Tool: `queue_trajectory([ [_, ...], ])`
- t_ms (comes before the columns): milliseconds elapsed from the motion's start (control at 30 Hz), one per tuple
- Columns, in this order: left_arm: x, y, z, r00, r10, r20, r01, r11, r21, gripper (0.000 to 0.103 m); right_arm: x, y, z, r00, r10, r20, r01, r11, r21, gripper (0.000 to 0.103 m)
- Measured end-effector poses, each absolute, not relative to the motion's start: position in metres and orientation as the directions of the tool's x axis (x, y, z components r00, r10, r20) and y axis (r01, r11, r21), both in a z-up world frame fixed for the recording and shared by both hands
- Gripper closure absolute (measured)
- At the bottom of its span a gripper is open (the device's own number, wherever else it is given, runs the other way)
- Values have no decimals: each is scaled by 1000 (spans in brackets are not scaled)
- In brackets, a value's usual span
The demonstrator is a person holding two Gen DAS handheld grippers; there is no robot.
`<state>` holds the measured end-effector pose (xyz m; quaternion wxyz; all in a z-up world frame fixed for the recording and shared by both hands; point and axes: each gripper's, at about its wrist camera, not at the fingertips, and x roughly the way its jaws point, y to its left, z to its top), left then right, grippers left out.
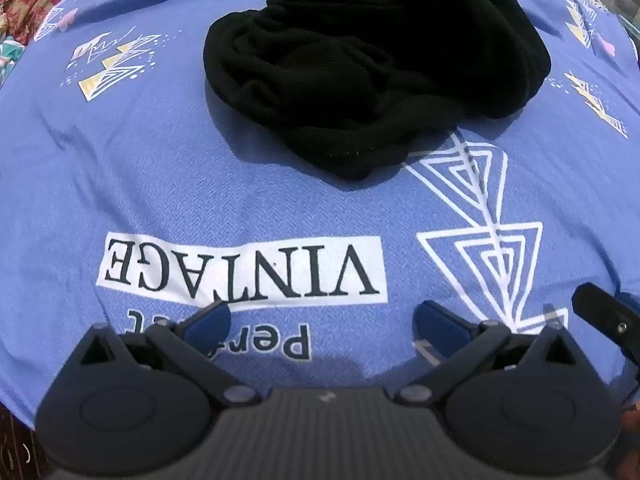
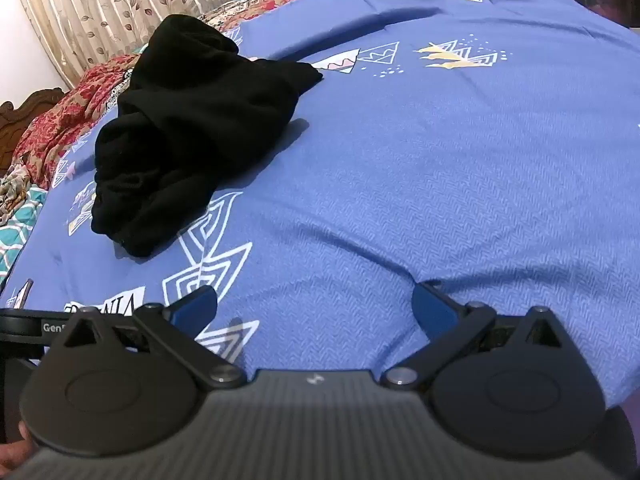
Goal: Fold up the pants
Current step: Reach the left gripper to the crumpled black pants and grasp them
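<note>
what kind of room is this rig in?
Most likely a bedroom. The black pants lie crumpled on a blue printed bedsheet, with a carved wooden headboard and a leaf-patterned curtain behind.

Pants (image 1: 372, 76) lie bunched on the bedsheet (image 1: 160, 184) (beyond the lettering (image 1: 240, 266))

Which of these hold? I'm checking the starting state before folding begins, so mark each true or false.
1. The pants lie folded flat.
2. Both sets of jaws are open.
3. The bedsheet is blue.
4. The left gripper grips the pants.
1. False: the black pants sit in a crumpled heap.
2. True: the left gripper and the right gripper both have jaws spread wide and empty.
3. True: the bedsheet is blue with printed triangles.
4. False: it is above bare sheet, apart from the pants.
</note>
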<state>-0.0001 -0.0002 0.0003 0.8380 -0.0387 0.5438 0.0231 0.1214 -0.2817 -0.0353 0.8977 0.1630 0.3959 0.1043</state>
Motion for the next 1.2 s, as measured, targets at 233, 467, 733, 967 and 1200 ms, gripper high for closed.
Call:
queue_trajectory([
  [233, -3, 5, 9, 417, -34, -908, -56, 996, -63, 1, 120, -282, -34, 665, 313, -678, -64, 928, 366, 0],
  [467, 32, 76, 61, 543, -38, -839, -206, 963, -176, 14, 121, -281, -35, 666, 315, -677, -69, 929, 364, 0],
  [733, 112, 104, 34, 475, -228, -850, -319, 855, -408, 95, 120, -284, -35, 662, 331, -672, -84, 925, 372, 0],
  [967, 70, 80, 85, 605, -270, -749, -145, 888, -437, 95, 142, -288, -5, 718, 369, -590, -135, 906, 402, 38],
  [1200, -20, 89, 114, 645, -401, -650, 5, 853, -521, 94, 206, -269, 13, 720, 463, -517, -202, 853, 482, 22],
])
